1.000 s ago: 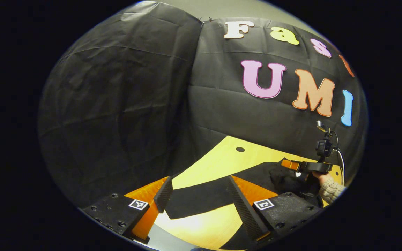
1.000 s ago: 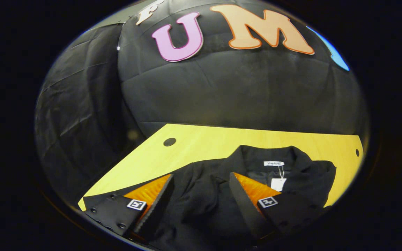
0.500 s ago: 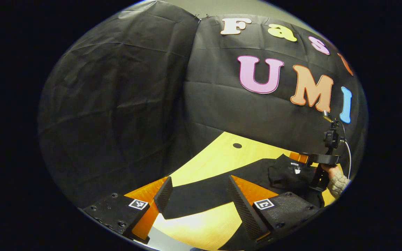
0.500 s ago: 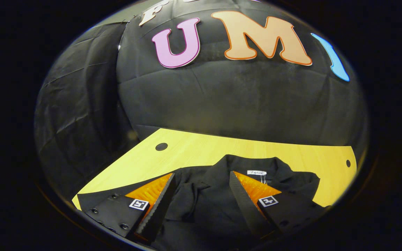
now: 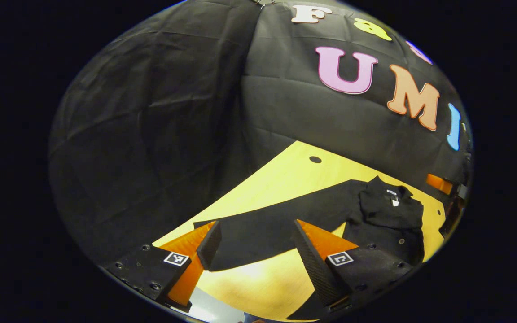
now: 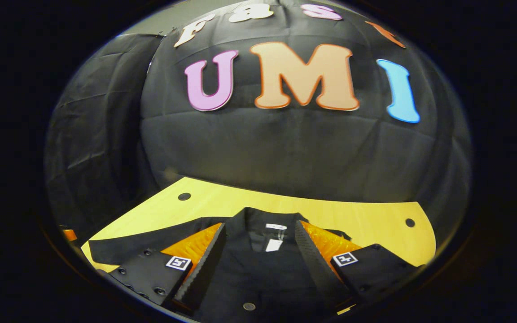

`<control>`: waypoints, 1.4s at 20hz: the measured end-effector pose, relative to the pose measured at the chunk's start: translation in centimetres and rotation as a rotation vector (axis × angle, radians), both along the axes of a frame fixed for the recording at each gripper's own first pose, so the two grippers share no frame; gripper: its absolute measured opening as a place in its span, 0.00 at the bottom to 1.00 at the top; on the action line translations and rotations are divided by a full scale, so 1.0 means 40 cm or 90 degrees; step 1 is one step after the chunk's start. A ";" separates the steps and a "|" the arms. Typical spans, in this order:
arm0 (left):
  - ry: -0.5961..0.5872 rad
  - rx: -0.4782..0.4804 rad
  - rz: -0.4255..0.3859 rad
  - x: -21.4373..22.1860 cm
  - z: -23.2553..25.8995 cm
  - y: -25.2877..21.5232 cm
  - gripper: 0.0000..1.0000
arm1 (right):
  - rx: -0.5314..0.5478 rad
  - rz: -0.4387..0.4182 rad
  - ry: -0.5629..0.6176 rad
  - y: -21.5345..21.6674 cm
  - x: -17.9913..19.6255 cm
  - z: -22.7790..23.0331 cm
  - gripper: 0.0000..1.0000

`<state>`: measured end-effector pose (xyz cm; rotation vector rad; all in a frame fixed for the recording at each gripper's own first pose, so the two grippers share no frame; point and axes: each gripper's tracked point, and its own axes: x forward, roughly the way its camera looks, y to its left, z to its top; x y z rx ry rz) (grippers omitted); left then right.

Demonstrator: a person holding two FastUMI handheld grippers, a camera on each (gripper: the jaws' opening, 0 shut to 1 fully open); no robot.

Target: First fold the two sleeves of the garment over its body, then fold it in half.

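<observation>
Now the left gripper (image 5: 255, 244) hangs above the yellow table (image 5: 285, 179) with its fingers (image 5: 208, 244) spread wide and nothing between them but air. Past the gap between those fingers lies one long sleeve (image 5: 281, 222) of the black garment (image 5: 391, 215), stretched flat across the table; its cuff end sits just beyond the left-hand finger, and the sleeve runs off past the right-hand finger toward the garment's body. That body, with its collar and a small white tag (image 5: 394, 202), lies well beyond the right-hand finger. At the far edge beyond the body a bit of the other gripper (image 5: 438, 183) shows.

In the right gripper view, the right gripper (image 6: 258, 251) also stands with its fingers (image 6: 204, 264) wide apart, gripping nothing. The garment's front (image 6: 258, 278) lies directly between and under them, with the collar (image 6: 263, 217) and two white tags just ahead of the fingertips. A round button (image 6: 249, 306) shows near the base of the gap. The outstretched sleeve (image 6: 151, 242) reaches away past the left-hand finger. Whether the fingers touch the cloth cannot be told. Bare table (image 6: 375, 220) stretches beyond the right-hand finger, with a small dark hole (image 6: 410, 222) in it.
</observation>
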<state>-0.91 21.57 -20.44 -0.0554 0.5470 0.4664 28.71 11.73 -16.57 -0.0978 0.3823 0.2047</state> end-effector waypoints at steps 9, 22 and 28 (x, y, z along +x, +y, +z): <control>0.058 -0.010 0.027 0.022 -0.116 0.064 0.96 | 0.005 -0.194 -0.066 -0.304 -0.194 0.055 0.97; 0.180 0.012 0.065 -0.047 -0.266 0.107 0.96 | -0.004 -0.232 -0.080 -0.338 -0.312 0.111 0.97; 0.170 -0.016 0.095 -0.066 -0.297 0.113 0.96 | -0.019 -0.240 -0.074 -0.356 -0.320 0.107 0.97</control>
